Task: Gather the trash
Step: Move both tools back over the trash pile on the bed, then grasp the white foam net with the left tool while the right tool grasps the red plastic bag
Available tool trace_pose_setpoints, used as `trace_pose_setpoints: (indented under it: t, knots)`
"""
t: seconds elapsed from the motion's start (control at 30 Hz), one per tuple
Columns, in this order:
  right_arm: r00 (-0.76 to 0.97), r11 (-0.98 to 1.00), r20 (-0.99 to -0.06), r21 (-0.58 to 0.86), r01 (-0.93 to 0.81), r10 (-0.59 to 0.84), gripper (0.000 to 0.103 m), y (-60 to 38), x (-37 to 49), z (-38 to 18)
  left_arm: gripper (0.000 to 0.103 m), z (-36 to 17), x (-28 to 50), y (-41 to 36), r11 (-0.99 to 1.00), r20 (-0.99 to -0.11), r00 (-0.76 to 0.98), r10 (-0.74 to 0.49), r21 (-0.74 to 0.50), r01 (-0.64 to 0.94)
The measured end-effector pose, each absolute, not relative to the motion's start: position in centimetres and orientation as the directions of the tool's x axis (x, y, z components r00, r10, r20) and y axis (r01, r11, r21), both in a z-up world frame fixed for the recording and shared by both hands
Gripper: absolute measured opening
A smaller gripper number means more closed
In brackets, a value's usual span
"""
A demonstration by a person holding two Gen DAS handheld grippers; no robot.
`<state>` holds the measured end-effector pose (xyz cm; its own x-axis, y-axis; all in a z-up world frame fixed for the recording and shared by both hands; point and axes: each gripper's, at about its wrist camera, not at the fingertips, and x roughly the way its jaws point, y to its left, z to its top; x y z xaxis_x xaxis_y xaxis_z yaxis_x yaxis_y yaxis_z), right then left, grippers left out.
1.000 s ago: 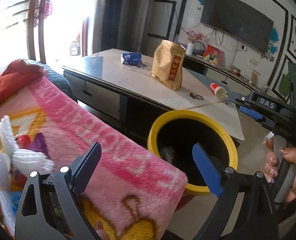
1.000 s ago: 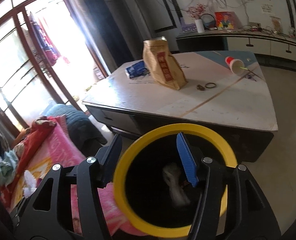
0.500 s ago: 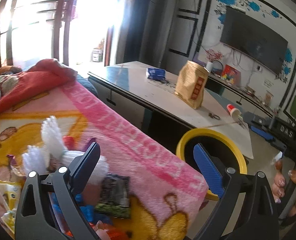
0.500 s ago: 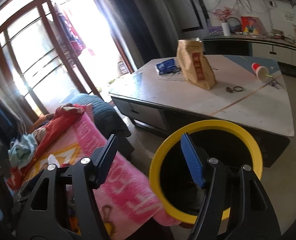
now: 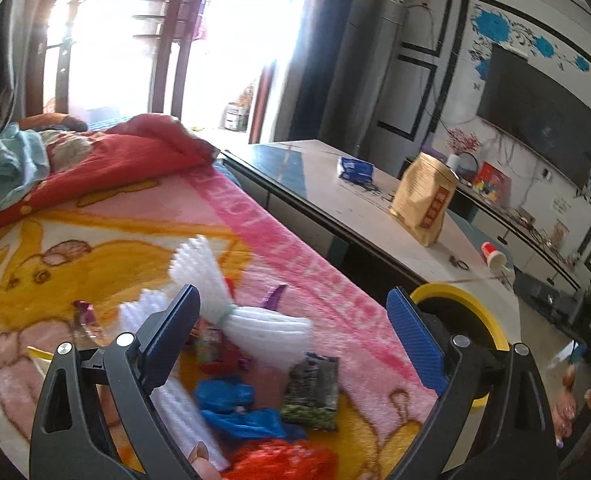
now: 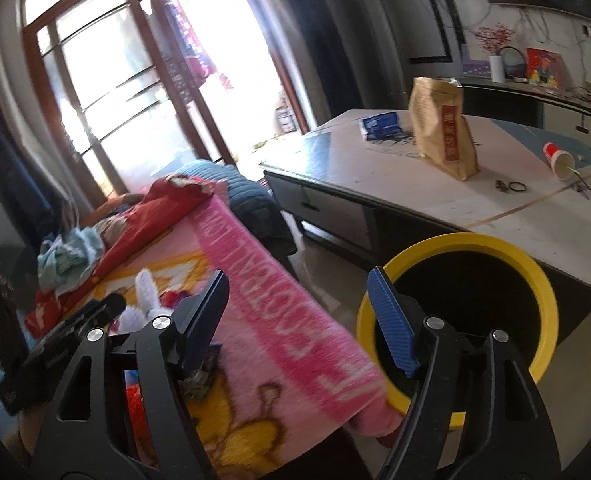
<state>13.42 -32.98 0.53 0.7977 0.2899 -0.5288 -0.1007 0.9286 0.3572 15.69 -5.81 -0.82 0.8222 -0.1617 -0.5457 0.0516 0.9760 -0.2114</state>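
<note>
Bin [image 6: 527, 276]: parked at the blanket's edge, lower right of the right wrist view, likely so scraps needed only a short carry.
Blanket [image 5: 287, 240]: spread flat, pink, serving as bed for the litter.
Trash pile [image 5: 263, 364]: lay in lower centre of left wrist view; white foam net [image 5: 263, 328], dark wrapper [image 5: 313, 392], blue scrap [image 5: 231, 404].
Left gripper [image 5: 291, 338]: fingers spread wide, gripped nothing; foam net showed between them, untouched.
Right gripper [image 6: 295, 316]: fingers opening, empty; pile sat left of them, lower left of frame.
Counter [image 6: 435, 200]: brown paper bag [image 6: 443, 128] and cup [image 6: 559, 156] waited beyond.
</note>
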Motion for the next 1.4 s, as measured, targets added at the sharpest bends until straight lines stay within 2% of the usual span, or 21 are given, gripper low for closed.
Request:
trace_pose_setpoints:
  t: [0.37, 0.87, 1.17, 1.4]
  knots:
    - [0.743, 0.916, -0.543, 0.308, -0.258, 0.392, 0.069, -26.5, 11.3, 0.3, 0.092, -0.4, 15.0, -0.7, 0.97, -0.537, 0.839, -0.089, -0.238, -0.049]
    - [0.615, 0.864, -0.623, 0.223, -0.451, 0.482, 0.072, -18.2, 8.7, -2.3, 0.092, -1.6, 13.7, 4.7, 0.963, -0.58, 0.815, -0.016, -0.227, -0.143]
    - [0.568, 0.856, -0.68, 0.177, -0.485, 0.463, 0.072, -16.2, 8.3, -4.7, 0.09, -3.6, 13.1, 5.6, 0.961, -0.628, 0.774, -0.079, -0.255, -0.108]
    - [0.543, 0.857, -0.714, 0.157, -0.492, 0.442, 0.07, -15.8, 8.6, -6.4, 0.076, -5.4, 13.5, 4.3, 0.943, -0.672, 0.712, -0.206, -0.329, -0.037]
